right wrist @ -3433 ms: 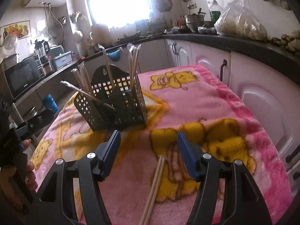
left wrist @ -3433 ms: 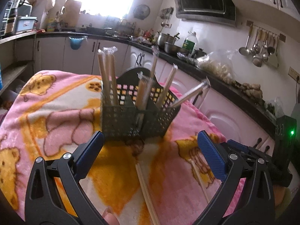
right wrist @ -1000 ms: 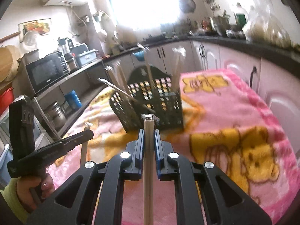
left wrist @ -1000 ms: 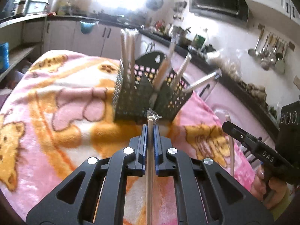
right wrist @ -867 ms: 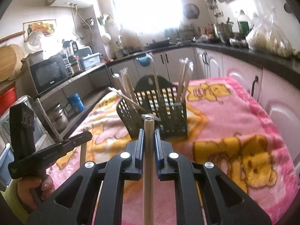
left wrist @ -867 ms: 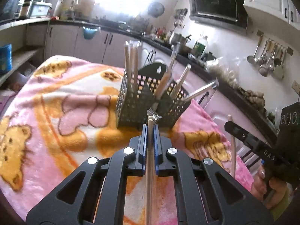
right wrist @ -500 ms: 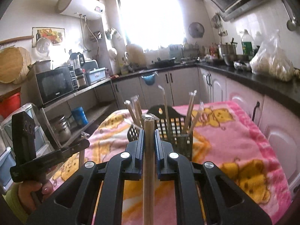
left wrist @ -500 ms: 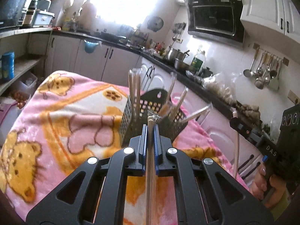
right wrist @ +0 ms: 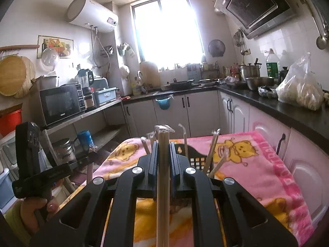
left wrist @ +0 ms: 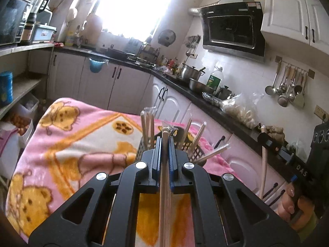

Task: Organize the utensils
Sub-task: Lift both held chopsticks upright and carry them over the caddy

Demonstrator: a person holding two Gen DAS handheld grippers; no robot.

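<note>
A dark mesh utensil basket [left wrist: 196,153] [right wrist: 197,160] with several wrapped chopstick pairs stands on the pink blanket [left wrist: 78,135]. My left gripper [left wrist: 164,142] is shut on a wrapped pair of chopsticks [left wrist: 164,185], held above the blanket and in front of the basket, which it partly hides. My right gripper [right wrist: 163,146] is shut on another wrapped pair of chopsticks [right wrist: 163,185], likewise raised before the basket. Each view shows the other gripper at its edge, held by a hand [left wrist: 292,203] [right wrist: 35,207], with its chopsticks [left wrist: 263,160] pointing upward.
White cabinets [left wrist: 115,86] and a dark counter [left wrist: 226,111] with pots [left wrist: 191,72], an oil bottle [left wrist: 214,80] and a plastic bag [right wrist: 298,90] run behind and to the right. A shelf with a microwave [right wrist: 61,103] stands on the left.
Both grippers have risen with their chopsticks and tilted up toward level, so the basket now sits lower and smaller in view. Both were open over the blanket earlier.
</note>
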